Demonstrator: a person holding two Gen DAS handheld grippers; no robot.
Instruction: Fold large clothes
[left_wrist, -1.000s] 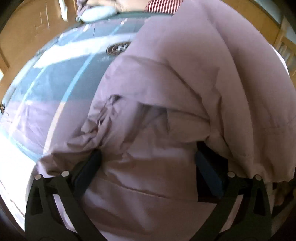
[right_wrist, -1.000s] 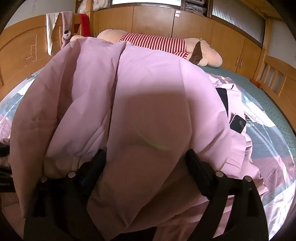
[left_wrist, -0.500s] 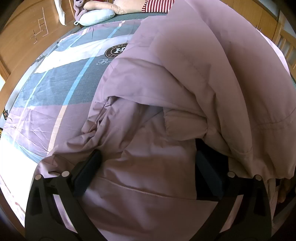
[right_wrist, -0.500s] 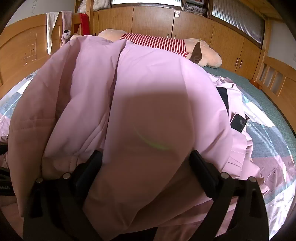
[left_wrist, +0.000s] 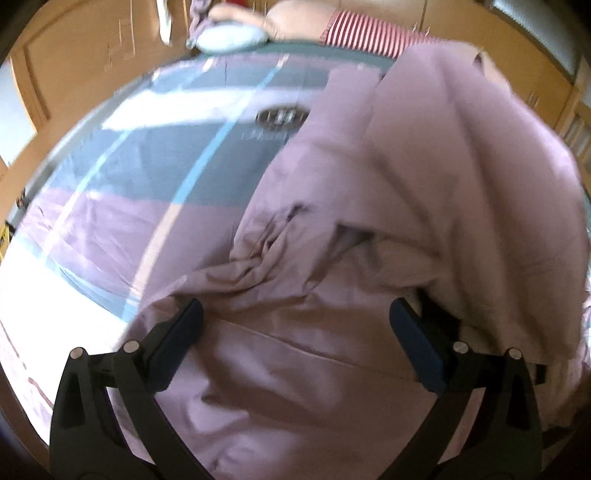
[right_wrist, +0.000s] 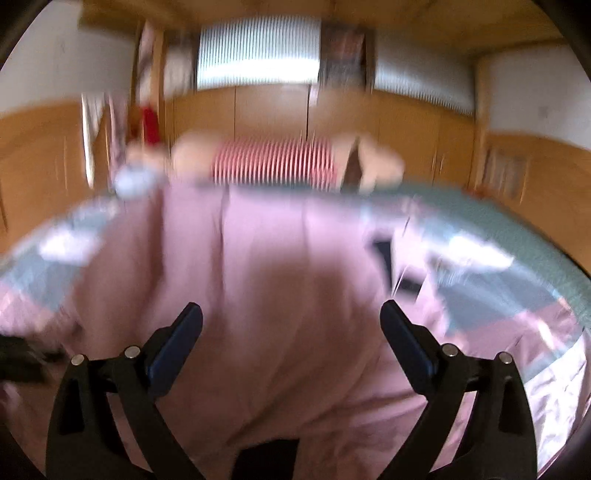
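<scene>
One pink garment (left_wrist: 388, 221), one striped plush toy (right_wrist: 273, 162), one pale pillow (left_wrist: 229, 38). I see a bed (left_wrist: 147, 177) with a grey, white and pink cover, wood-panelled walls around. Garment lies heaped and creased mid-bed. Left tongs (left_wrist: 295, 325) stand wide, cloth between and over the right finger; no clamp visible. Right tongs (right_wrist: 291, 325) wide open above the blurred cloth.
</scene>
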